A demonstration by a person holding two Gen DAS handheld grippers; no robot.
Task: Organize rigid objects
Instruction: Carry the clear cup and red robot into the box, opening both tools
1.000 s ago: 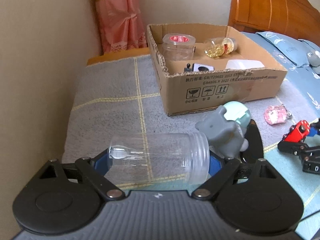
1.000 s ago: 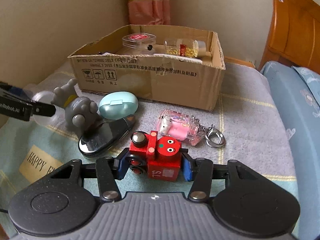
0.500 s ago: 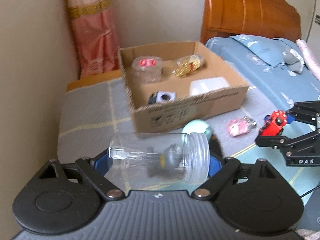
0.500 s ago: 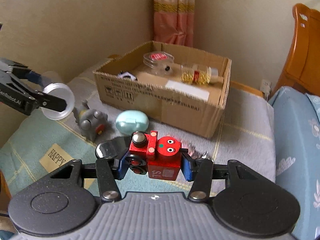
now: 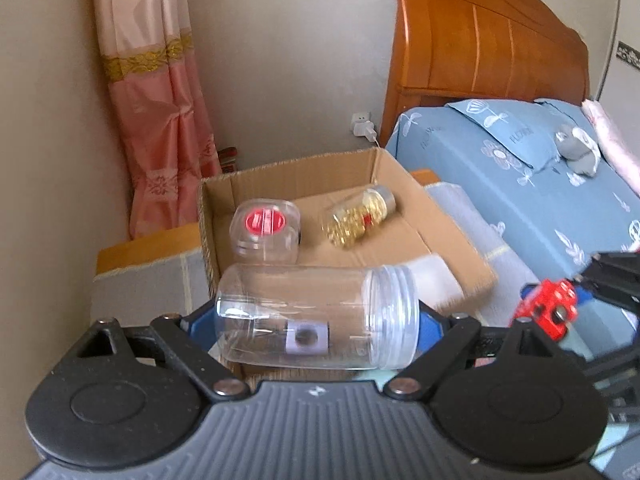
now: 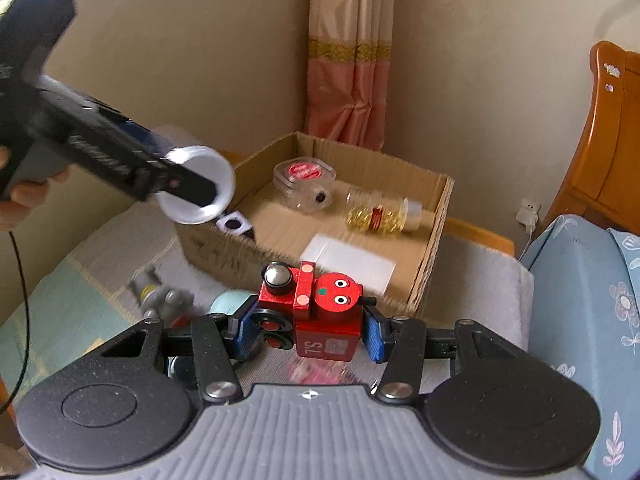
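Observation:
My left gripper [image 5: 316, 320] is shut on a clear empty plastic jar [image 5: 312, 316], held sideways above the near left part of the cardboard box [image 5: 456, 240]. In the right wrist view the jar's mouth [image 6: 196, 184] hangs over the box's left corner [image 6: 208, 240]. My right gripper [image 6: 306, 328] is shut on a red wooden robot toy [image 6: 320, 308], raised just in front of the box; the toy also shows in the left wrist view [image 5: 548, 308]. The box holds a red-lidded clear container [image 5: 266, 232], a bottle of gold beads [image 5: 360, 216], a white flat piece [image 6: 348, 260] and a white cube [image 6: 234, 224].
On the blanket in front of the box lie a grey elephant toy [image 6: 164, 300], a light blue case [image 6: 228, 304] and a blurred pink keychain [image 6: 316, 372]. A wall runs along the left. A bed [image 5: 520, 168] with a wooden headboard [image 5: 480, 48] lies to the right.
Both grippers have risen and moved toward the box. The jar now hangs over the box's near left part, and the red robot has come up close to the box's front wall.

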